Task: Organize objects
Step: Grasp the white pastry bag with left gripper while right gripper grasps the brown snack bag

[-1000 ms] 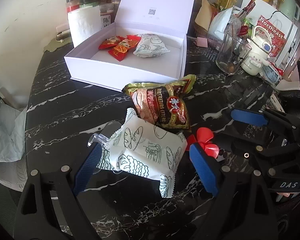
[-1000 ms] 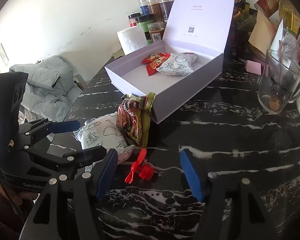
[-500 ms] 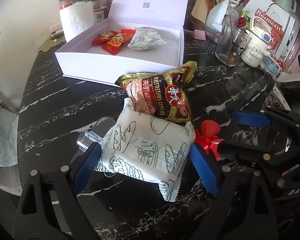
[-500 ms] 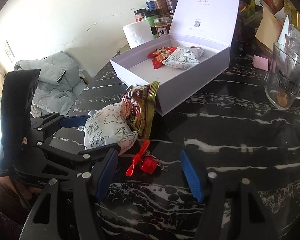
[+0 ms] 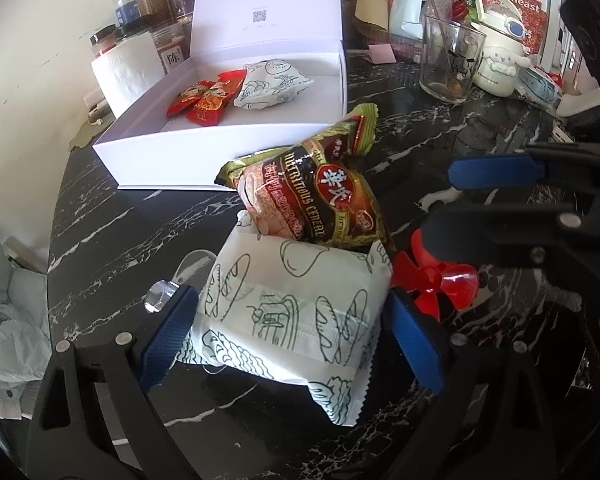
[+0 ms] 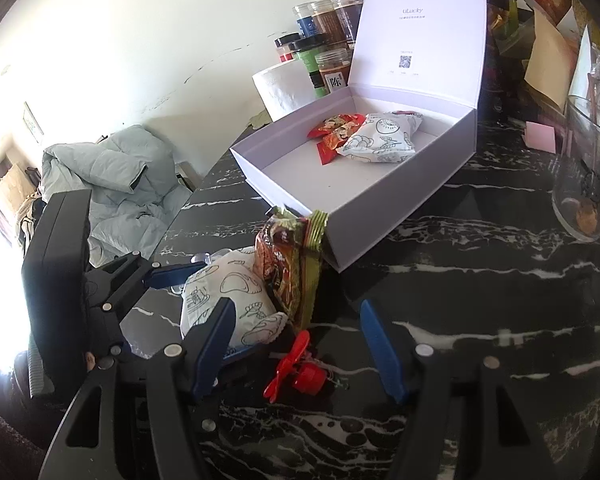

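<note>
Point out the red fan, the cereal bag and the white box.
Red fan (image 6: 296,368), right wrist view, on its hub and blades.
Cereal bag (image 5: 320,200), left wrist view, on its printed front.
White box (image 5: 172,152), left wrist view, on its near wall.

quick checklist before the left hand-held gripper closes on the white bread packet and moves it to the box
1. White bread packet sits between the left hand-held gripper pads: ok.
2. Pads pressing on it: not ok, the jaws stand open.
3. Packet free to lift: not ok, the cereal bag overlaps its far edge.
4. Red propeller toy clear of the right pad: cannot tell, very close.
5. White box open with bare floor: ok.
6. Right hand-held gripper out of the path: ok, open over the toy.
</note>
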A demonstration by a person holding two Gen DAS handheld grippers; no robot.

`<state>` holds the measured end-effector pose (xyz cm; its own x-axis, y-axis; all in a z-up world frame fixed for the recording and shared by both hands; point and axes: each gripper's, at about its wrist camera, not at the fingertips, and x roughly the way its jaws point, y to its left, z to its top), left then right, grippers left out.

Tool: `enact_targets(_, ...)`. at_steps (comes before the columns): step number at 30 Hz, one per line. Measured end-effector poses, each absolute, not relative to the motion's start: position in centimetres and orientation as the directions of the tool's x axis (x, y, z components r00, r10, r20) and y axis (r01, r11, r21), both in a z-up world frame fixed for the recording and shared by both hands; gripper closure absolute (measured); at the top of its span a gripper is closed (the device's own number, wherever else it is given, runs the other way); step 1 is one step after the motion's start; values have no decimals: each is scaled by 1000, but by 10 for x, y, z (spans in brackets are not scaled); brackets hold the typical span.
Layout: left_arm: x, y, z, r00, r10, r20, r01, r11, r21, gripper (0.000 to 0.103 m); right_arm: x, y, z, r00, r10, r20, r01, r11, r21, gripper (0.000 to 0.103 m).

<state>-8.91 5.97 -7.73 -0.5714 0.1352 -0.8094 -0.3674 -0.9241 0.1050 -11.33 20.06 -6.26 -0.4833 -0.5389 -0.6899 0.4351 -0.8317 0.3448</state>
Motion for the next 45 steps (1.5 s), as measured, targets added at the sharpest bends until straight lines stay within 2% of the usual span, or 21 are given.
enact_targets(6,-88,50,-72,-547,211,-810,-389,-921,23,19,-142,185,-76,-408,-597,-691,463,-788,407,37)
enact_targets(15,-87,31,-70,-530,215,-820,-363,-932,-10,19,-166,161,-89,-352,-622,-699,474,-763,440,38)
enact_targets(16,-88,29,-70,-529,216,-820,-358,-934,-16,19,-167,161,-90,-352,-625,-697,471,-762,445,40)
enact_targets(17,-89,26,-70,-529,217,-820,-350,-936,-21,19,-168,160,-90,-352,-627,-695,470,-760,448,49)
enact_targets(18,-90,24,-69,-530,218,-819,-342,-939,-29,19,-168,160,-90,-354,-627,-694,471,-761,447,66)
enact_targets(19,-90,22,-69,-530,222,-819,-336,-941,-38,19,-168,160,-90,-357,-622,-697,472,-764,440,75)
enact_targets(20,-90,20,-69,-530,225,-818,-331,-943,-44,19,-168,160,-90,-357,-621,-698,472,-764,440,77)
enact_targets(31,-84,16,-64,-529,247,-812,-318,-945,-80,20,-141,175,-69,-442,-585,-679,463,-798,386,79)
enact_targets(45,-49,32,-54,-541,263,-799,-370,-928,-55,21,-82,195,-48,-499,-556,-665,459,-820,342,79)
